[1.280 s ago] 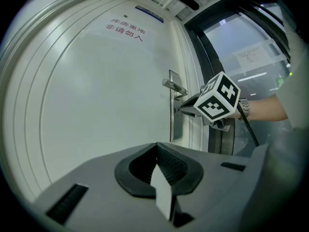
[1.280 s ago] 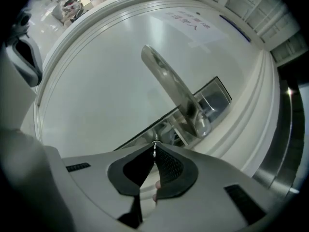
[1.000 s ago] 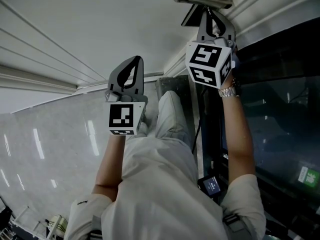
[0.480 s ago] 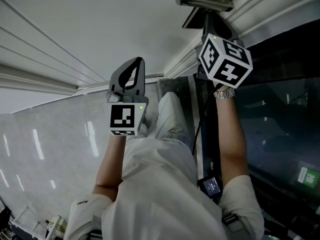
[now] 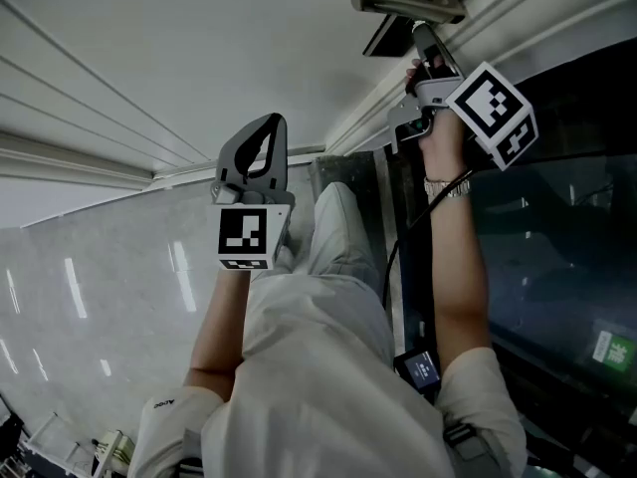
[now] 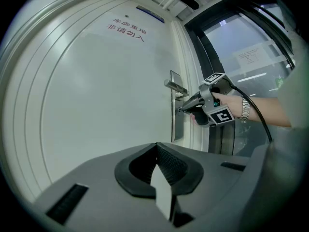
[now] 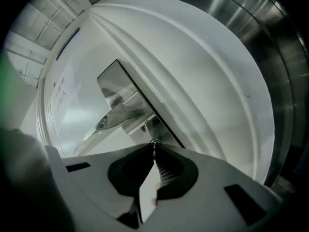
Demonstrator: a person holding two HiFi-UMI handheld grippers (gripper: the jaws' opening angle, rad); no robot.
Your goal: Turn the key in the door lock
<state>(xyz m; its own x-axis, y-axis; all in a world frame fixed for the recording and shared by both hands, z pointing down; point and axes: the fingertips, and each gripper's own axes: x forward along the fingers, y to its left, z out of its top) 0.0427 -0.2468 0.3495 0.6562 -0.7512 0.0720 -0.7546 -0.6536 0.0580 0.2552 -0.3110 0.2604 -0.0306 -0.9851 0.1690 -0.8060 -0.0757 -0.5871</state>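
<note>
Left gripper, grey plastic with a black-and-white marker cube, is nearest the person. It is held level and well back from the door, with its jaws pressed together on nothing, so it has no part in the work.

Farther out, the right gripper of the same make is up against the door edge. It is rolled well over to one side, and its marker cube sits canted. Its jaws are all but closed, pinching a small bright metal key. Only a sliver of the key shows at the jaw tips.

The key sits in the lock, low on the tall silver rectangular lock plate and just below the brushed-metal lever handle. Its long axis appears to follow the gripper's own line, roughly level and straight into the face of the white panelled door, with the shaft in the keyhole and the head toward the person. Most of the key is hidden, so I cannot tell how its flat head lies.

As a judgement, the key is already seated and gripped, and the rolled pose suggests a turn partly or fully made. No view shows whether the lock has given. What seems left is to finish or confirm the turn and then let go of the key.
</note>
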